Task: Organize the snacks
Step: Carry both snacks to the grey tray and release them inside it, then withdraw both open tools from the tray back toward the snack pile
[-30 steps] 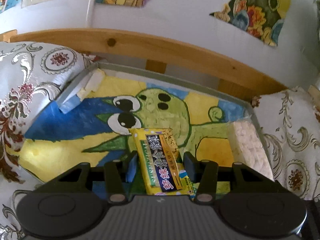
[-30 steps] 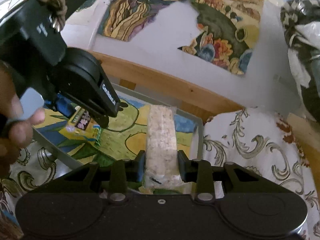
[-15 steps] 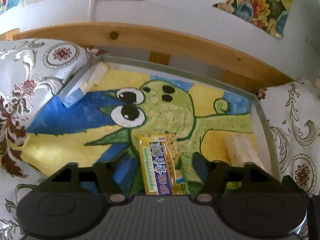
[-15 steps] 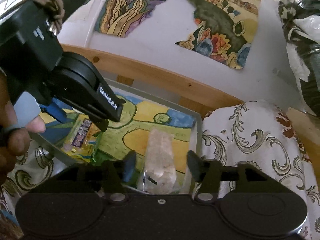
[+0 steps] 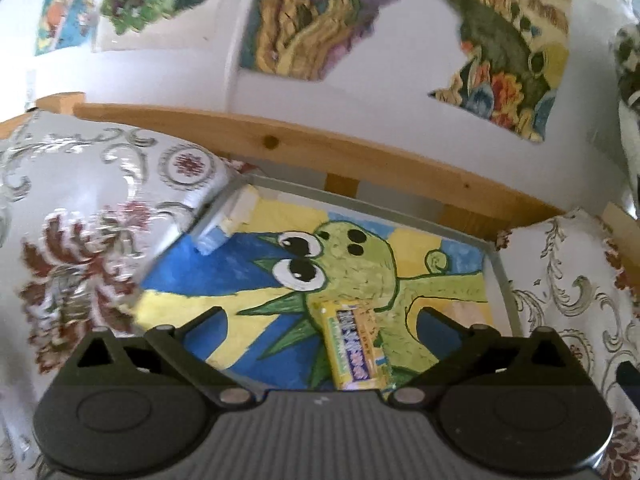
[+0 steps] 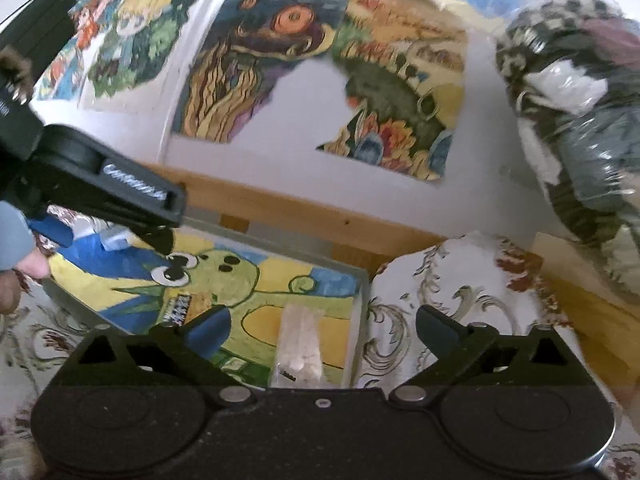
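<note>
A yellow snack packet (image 5: 354,346) with purple lettering lies flat in a grey tray (image 5: 505,280) whose floor bears a green cartoon painting. My left gripper (image 5: 322,328) is open above it, its fingers spread well clear of the packet. In the right wrist view a clear pack of pale rice crackers (image 6: 301,350) lies at the tray's (image 6: 362,312) right side. My right gripper (image 6: 324,330) is open above the pack, not touching it. The yellow packet (image 6: 182,306) shows there too, beneath the left gripper's body (image 6: 100,192).
Patterned cloth (image 5: 80,216) covers the surface around the tray. A wooden rail (image 5: 320,152) runs behind it below a white wall with paintings (image 6: 248,64). A plastic-wrapped bundle (image 6: 580,112) hangs at the upper right. A person's hand (image 6: 16,264) holds the left gripper.
Both grippers opened wide, released their snacks into the tray and pulled back and up. The yellow packet and the rice crackers now lie flat on the tray floor.
</note>
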`<control>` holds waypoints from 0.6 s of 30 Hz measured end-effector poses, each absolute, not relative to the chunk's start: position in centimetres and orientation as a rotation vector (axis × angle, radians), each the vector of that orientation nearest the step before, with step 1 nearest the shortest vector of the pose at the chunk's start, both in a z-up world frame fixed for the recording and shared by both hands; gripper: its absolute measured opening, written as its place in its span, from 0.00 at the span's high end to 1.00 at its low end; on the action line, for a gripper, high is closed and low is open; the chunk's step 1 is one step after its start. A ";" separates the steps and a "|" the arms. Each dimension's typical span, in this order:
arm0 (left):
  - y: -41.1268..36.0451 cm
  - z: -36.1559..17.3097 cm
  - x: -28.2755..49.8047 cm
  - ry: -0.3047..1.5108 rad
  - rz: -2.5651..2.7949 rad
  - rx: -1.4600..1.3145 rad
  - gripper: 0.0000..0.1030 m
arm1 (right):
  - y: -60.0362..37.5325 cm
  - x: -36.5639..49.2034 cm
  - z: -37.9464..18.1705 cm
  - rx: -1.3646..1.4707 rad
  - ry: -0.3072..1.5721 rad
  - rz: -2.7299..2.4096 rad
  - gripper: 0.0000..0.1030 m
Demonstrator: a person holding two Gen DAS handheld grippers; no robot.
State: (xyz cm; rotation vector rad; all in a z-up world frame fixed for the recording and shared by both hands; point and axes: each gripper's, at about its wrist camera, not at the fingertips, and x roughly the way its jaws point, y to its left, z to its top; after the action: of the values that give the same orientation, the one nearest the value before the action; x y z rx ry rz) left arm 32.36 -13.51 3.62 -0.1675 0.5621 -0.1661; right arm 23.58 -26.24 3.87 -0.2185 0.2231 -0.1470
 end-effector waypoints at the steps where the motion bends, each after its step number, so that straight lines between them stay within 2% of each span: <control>1: -13.1 3.7 31.7 0.556 -0.162 -0.174 0.01 | -26.1 22.9 4.2 -0.219 0.216 -0.148 0.01; 18: -6.7 3.7 19.9 0.469 -0.114 -0.132 0.00 | -24.2 11.8 7.1 -0.086 0.120 -0.112 0.01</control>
State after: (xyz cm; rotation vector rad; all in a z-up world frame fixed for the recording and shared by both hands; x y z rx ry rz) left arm 19.87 -6.72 3.75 -0.1317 0.4694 -0.1140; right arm 11.81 -24.19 7.09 -0.0856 0.1201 -0.1124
